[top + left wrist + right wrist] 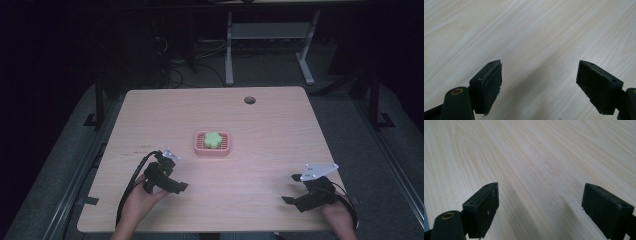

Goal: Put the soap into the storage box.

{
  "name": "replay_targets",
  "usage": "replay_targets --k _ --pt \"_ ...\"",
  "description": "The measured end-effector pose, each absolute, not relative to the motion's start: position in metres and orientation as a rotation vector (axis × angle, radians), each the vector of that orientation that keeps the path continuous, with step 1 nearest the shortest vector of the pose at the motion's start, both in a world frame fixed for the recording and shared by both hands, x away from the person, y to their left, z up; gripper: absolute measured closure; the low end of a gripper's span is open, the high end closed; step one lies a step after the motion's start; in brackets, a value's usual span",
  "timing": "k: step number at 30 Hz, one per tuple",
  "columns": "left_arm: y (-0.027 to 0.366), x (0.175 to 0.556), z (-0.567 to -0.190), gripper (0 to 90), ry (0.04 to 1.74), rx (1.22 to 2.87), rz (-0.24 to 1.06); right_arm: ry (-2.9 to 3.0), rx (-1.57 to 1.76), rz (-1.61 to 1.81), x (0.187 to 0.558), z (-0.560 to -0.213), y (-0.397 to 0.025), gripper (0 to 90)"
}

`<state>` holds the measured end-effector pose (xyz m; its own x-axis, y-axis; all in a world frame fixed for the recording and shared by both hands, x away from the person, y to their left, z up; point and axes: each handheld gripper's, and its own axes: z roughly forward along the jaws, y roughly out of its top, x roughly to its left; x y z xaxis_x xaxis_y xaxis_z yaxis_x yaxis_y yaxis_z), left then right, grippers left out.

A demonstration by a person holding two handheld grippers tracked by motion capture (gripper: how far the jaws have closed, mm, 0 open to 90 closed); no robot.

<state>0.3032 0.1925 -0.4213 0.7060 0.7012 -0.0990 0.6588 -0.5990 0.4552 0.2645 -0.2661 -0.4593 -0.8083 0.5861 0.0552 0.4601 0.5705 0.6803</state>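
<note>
1. The left gripper [539,82] has its jaws spread wide and holds nothing; between them is bare table [529,32].
2. The right gripper [540,207] is also spread wide, with nothing in it, over bare wood.
3. In the high view the left gripper [172,175] is near the front left of the table, the right gripper [292,189] at the front right.
4. A pink tray [200,148] stands in the middle of the table, nearer the left gripper, apart from both.
5. A green flower-shaped piece [213,139] lies inside the tray.
</note>
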Motion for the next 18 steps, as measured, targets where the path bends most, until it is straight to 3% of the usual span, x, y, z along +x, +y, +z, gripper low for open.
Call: replay_targets --k 18 --pt "0.215 0.282 -0.434 20.1 1.052 2.406 0.105 2.621 0.887 1.061 0.264 -0.46 -0.267 13.8"
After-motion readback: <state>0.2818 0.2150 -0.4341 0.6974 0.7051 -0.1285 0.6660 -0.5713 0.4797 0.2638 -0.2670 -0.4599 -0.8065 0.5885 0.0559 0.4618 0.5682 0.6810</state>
